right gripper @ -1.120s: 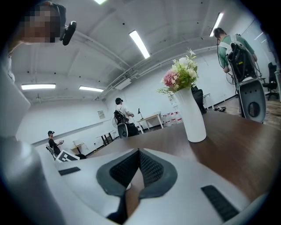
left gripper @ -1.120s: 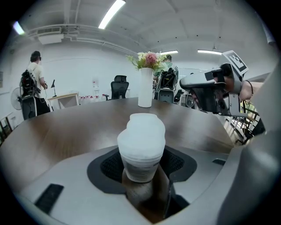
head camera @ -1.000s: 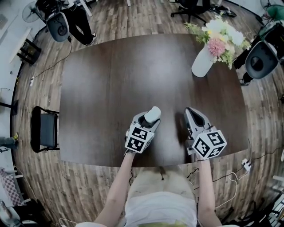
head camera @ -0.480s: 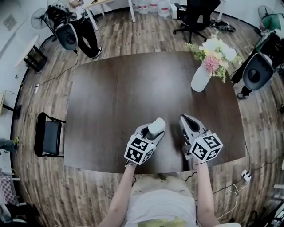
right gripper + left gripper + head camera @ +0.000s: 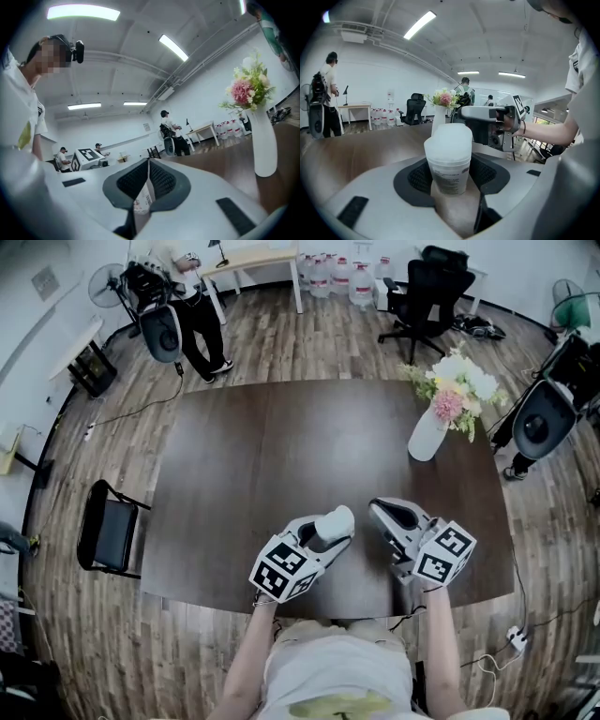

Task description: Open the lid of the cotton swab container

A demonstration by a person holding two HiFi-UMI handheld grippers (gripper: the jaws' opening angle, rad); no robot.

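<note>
The cotton swab container (image 5: 335,520) is a small white translucent tub with a printed label and its white lid (image 5: 449,140) closed on top. My left gripper (image 5: 328,529) is shut on its lower body, holding it tilted above the near part of the dark table (image 5: 262,456). In the left gripper view the container (image 5: 447,164) stands between the black pads (image 5: 419,178). My right gripper (image 5: 377,508) is shut, its tips pointing at the container from the right, a short gap away. In the right gripper view the right gripper (image 5: 148,180) shows closed pads, with a thin labelled strip below them.
A white vase of flowers (image 5: 427,437) stands on the table's far right. A black chair (image 5: 108,531) sits left of the table, an office chair (image 5: 427,287) beyond it. A person (image 5: 192,306) stands at the far left by a desk.
The head view has tipped up, showing more of the room. The left gripper has turned the container further to the right, and the right gripper's tips have swung left towards it.
</note>
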